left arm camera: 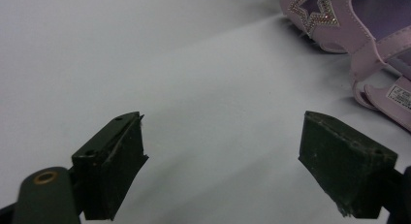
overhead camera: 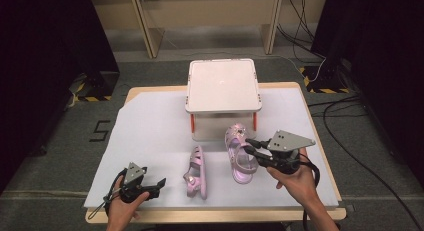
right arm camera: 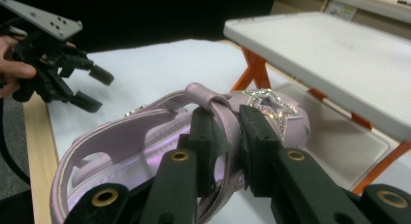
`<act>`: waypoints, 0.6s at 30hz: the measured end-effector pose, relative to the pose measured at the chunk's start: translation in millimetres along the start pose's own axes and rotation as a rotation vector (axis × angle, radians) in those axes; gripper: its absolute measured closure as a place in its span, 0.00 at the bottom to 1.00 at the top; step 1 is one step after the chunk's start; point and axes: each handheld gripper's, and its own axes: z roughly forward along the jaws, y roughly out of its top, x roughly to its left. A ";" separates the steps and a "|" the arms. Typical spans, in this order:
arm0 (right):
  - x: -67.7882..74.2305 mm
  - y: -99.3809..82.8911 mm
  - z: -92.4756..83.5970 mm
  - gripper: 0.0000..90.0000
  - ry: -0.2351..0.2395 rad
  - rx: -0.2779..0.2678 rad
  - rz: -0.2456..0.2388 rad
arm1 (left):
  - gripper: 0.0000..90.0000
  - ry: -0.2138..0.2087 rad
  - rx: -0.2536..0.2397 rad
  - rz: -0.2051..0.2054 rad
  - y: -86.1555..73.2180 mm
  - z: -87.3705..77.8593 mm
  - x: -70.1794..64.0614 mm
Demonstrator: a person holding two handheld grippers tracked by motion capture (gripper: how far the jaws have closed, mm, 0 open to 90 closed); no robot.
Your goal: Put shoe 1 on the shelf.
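worktop (overhead camera: 150, 121) under a white sheet in the high view, with a white two-tier rack (overhead camera: 223, 84) on orange legs at its far middle. two pink sandals in front of the rack: left sandal (overhead camera: 196, 172) lying flat near the front edge, right sandal (overhead camera: 239, 153) just beside it, toe toward the rack. right gripper (overhead camera: 251, 149) at the right sandal's side, held in the right hand (overhead camera: 295, 180). left gripper (overhead camera: 159, 183) near the front left corner, in the left hand (overhead camera: 122, 206), well apart from the left sandal.

left gripper view: jaws spread wide over bare white sheet, nothing between the pads (left arm camera: 118, 158). star-trimmed toe of a pink sandal (left arm camera: 349, 30) at top right, apart from the gripper.

right gripper view: right gripper (right arm camera: 237, 146) clamped on a strap of the right sandal (right arm camera: 145, 136), pads (right arm camera: 206, 136) pressing it from both sides. glittery star on the toe just beyond the jaws. rack (right arm camera: 329, 59) at right, lower tray behind the sandal. left gripper (right arm camera: 92, 88) farther off at upper left, jaws apart.
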 end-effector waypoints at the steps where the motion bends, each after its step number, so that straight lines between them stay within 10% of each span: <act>1: -0.2 4.4 0.0 0.86 0.004 -0.008 -0.001 | 0.17 0.000 0.000 0.000 0.0 -0.1 -0.1; 11: -7.6 55.5 12.7 0.86 0.001 -0.049 -0.095 | 0.17 -0.001 0.001 0.001 0.1 -0.4 -0.2; 18: -30.9 80.9 41.1 0.86 0.033 -0.084 -0.065 | 0.17 -0.003 0.001 0.005 0.1 0.0 -0.2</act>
